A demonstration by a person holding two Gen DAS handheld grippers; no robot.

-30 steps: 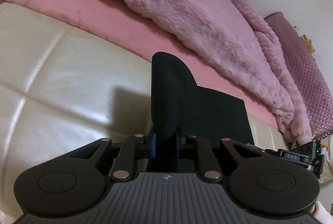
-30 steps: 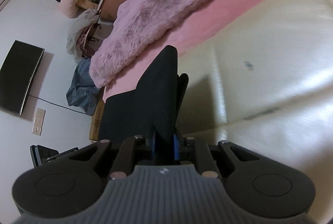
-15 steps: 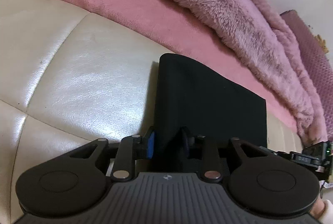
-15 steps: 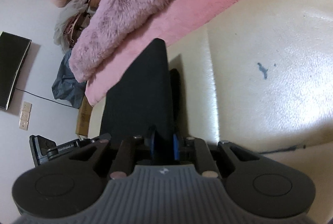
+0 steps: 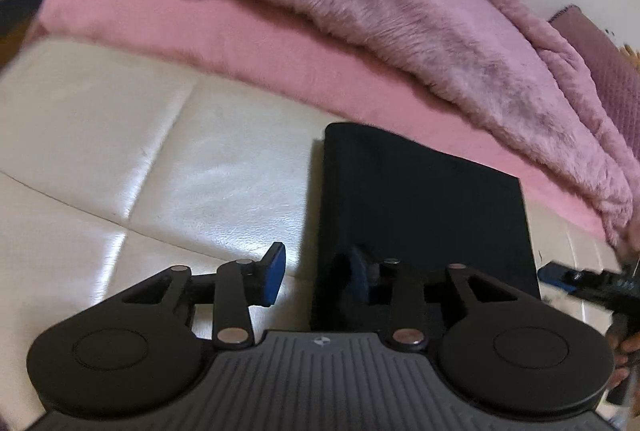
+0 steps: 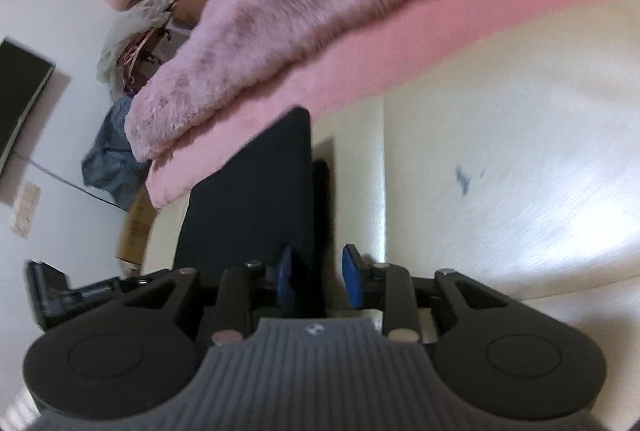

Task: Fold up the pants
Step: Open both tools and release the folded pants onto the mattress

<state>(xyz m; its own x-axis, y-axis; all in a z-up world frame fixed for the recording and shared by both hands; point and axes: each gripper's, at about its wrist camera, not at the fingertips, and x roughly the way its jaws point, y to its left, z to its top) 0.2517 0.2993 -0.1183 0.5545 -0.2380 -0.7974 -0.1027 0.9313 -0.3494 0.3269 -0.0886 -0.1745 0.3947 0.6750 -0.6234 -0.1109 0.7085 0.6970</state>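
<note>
1. Left gripper (image 5: pixel 316 277): released, jaws just opening, astride the near edge of the folded black fabric pants (image 5: pixel 424 207).
2. Right gripper (image 6: pixel 318 277): likewise released, jaws just opening, pants' edge (image 6: pixel 256 207) loose between pads.
3. Pants: flat on the cream leather cushion (image 5: pixel 120 159), ahead of both grippers.

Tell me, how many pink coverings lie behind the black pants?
2. A furry pink blanket lies on top, farthest back; a smooth pink blanket lies under it, its edge just behind the folded black pants. More may be hidden beneath.
</note>
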